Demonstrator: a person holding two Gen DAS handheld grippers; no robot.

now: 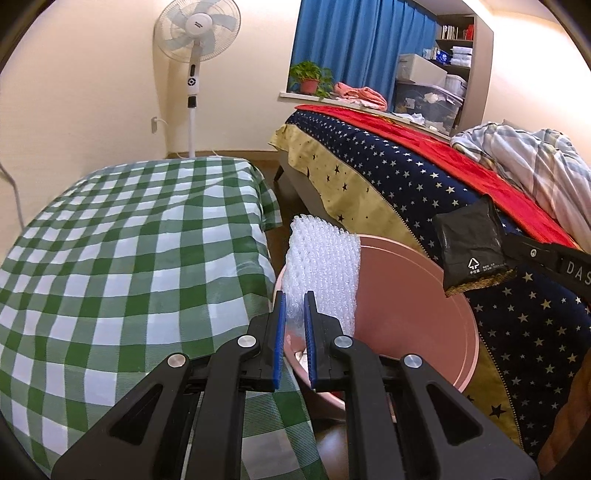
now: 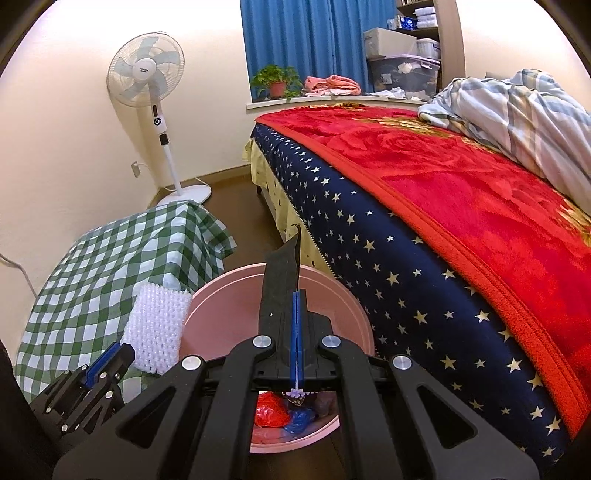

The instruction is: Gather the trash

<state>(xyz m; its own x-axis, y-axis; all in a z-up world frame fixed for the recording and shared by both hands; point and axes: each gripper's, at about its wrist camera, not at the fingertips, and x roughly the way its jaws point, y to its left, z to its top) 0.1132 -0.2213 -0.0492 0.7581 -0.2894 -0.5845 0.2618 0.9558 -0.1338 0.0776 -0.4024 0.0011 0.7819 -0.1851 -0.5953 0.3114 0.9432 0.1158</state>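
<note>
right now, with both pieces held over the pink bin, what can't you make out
- Bin contents: in the right wrist view only red and blue scraps show; the right gripper covers the rest. In the left wrist view the foam sheet and left gripper block the bottom.
- Black packet: its printing is too small to read.
- Right gripper in the left wrist view: cut off by the right edge.
- Bookshelf items: too small.

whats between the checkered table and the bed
The pink bin stands on the floor between the checkered table and the bed; the right wrist view shows this best.
</note>
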